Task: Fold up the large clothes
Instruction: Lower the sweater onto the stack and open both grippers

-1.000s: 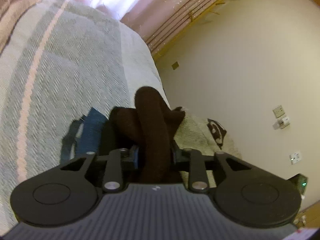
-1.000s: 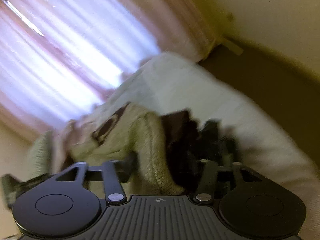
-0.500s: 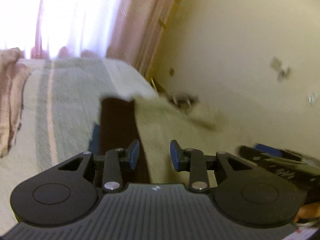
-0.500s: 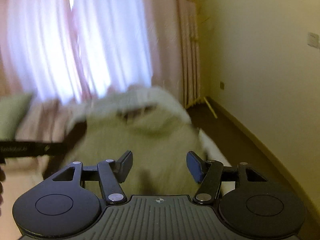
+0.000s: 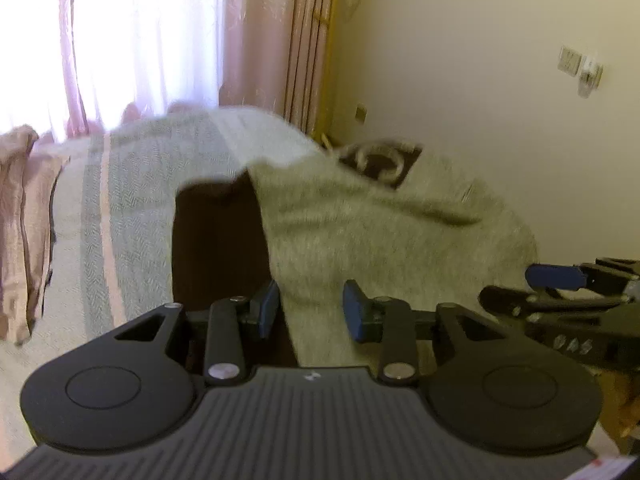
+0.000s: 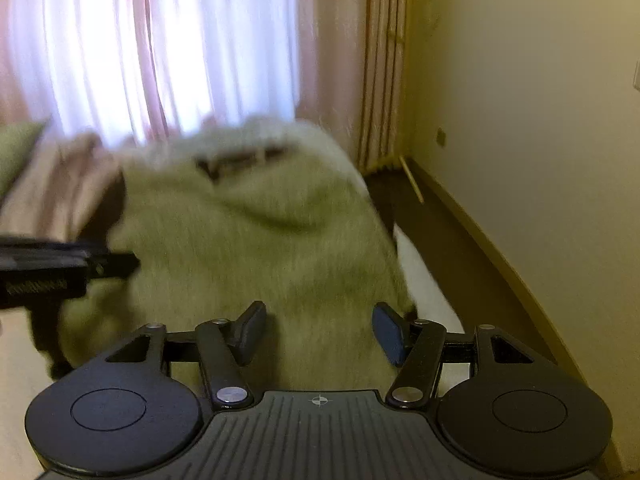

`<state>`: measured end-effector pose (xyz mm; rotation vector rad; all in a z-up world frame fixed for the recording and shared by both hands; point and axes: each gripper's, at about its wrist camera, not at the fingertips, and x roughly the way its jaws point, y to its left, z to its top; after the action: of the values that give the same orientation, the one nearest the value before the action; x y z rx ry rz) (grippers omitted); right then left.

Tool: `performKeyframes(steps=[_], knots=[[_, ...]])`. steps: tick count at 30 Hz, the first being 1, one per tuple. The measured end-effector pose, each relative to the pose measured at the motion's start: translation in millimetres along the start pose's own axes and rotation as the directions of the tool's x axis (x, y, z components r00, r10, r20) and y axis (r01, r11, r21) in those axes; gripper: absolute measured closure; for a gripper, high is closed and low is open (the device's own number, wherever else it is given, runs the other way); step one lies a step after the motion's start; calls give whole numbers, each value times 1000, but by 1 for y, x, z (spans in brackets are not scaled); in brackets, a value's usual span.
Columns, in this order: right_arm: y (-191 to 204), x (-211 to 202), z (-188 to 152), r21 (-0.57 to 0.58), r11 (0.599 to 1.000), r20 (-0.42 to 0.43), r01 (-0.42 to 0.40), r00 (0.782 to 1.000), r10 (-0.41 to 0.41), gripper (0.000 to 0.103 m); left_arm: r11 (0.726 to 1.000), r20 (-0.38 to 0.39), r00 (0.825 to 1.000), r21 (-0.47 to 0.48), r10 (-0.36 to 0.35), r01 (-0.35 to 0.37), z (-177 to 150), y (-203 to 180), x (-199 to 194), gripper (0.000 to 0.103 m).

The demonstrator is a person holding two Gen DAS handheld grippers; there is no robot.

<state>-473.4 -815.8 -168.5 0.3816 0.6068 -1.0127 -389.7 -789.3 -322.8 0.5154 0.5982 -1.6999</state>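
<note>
A beige knitted sweater [image 5: 380, 232] with dark brown parts lies spread over the bed, a brown patterned patch [image 5: 380, 160] at its far end. Its dark brown part [image 5: 216, 240] runs along the left side. My left gripper [image 5: 310, 314] stands open just above the near edge, nothing between its blue pads. In the right wrist view the same sweater [image 6: 256, 248] fills the middle, blurred. My right gripper [image 6: 318, 334] is open wide over its near edge and holds nothing. Each gripper shows in the other's view: the right gripper [image 5: 568, 300] at right, the left gripper [image 6: 60, 268] at left.
The bed wears a grey-green woven cover [image 5: 132, 200] with a pale stripe, and pink bedding [image 5: 20, 232] lies at the left. Bright curtains [image 6: 160, 48] hang behind. A cream wall [image 5: 480, 80] with sockets and dark floor [image 6: 452, 248] run along the right of the bed.
Both grippers were shut on the bunched sweater a second ago. They have let go and opened, and the sweater now lies spread out on the bed. Both cameras have tilted level.
</note>
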Motion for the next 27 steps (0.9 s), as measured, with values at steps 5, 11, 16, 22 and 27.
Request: performKeyframes(steps=[5,11,16,22,27], knots=[[8,11,20,-95,995,106,27,994,-17,46,1000,50,999,23,10,-11,17,-5,2,74],[9,99,15,-171,985,49,30,999,-22,46,997,18,998,51,56,-57,22,0,58,70],[7,132,30,-175,984,-26,15,999,-19,46,998,-20,998,9,62,-62,40,14,89,68],[5,131,37,-154,988,-44,-16,999,9,46,999,-35,999,1,40,-40,39,20,84,63],[3,107,51,-107,993,-29,-39,999,37,46,1000,-32,999,2,25,-25,43,20,62,63]])
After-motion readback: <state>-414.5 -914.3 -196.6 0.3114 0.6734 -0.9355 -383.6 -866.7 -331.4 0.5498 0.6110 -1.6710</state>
